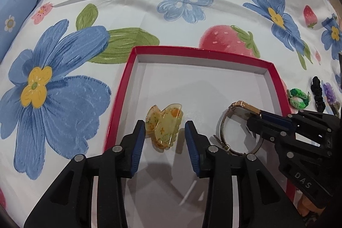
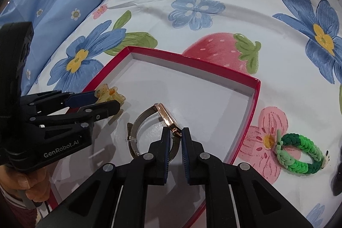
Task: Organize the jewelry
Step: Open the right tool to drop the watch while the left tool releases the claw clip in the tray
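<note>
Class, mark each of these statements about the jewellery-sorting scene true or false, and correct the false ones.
1. The translucent yellow-green hair claw clip lies inside the shallow red-rimmed white box. True.
2. The left hand-held gripper is clamped shut on the clip. False: its jaws stand open on either side of it.
3. The right hand-held gripper holds the rose-gold wristwatch with the metal mesh band by the end of its case. True.
4. The green braided bracelet is in the box. False: it lies outside, on the floral bedsheet.
</note>
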